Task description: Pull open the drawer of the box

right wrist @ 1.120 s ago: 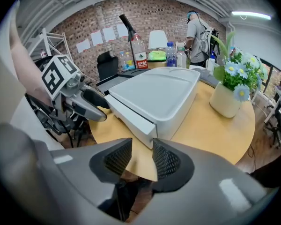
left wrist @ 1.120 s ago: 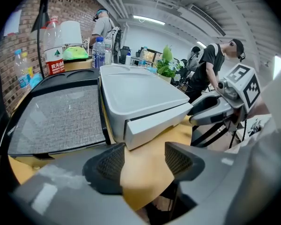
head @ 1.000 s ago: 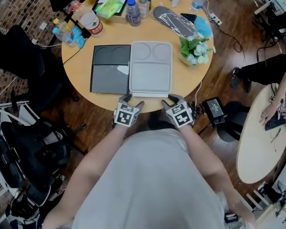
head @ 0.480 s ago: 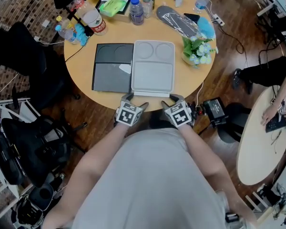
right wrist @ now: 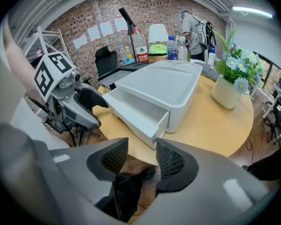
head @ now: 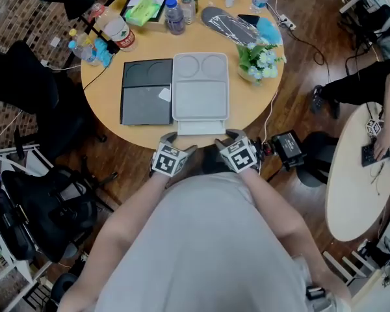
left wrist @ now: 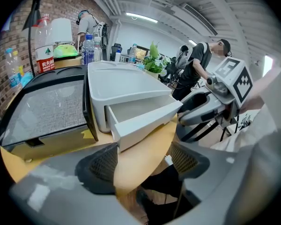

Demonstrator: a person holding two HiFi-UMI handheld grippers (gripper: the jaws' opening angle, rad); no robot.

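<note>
The white box (head: 200, 86) lies on the round wooden table (head: 250, 106) with its drawer (head: 201, 127) pulled out toward the near edge. The left gripper view looks into the empty drawer (left wrist: 145, 118), and so does the right gripper view (right wrist: 136, 111). My left gripper (head: 177, 143) is open just short of the drawer's left front corner, nothing between its pads (left wrist: 100, 165). My right gripper (head: 226, 140) is open by the right front corner, also empty (right wrist: 143, 161). Both sets of jaws have just been opening. Neither gripper touches the drawer.
A black flat box (head: 146, 91) lies against the white box's left side. A pot of flowers (head: 257, 60) stands to the right, bottles (head: 175, 15) and clutter at the back. A black chair (head: 45, 200) is at the left, a second table (head: 351, 174) at the right.
Both grippers were at the drawer's front; now their jaws stand wider and they have drawn slightly back from it. The drawer shows pulled out from the box.
</note>
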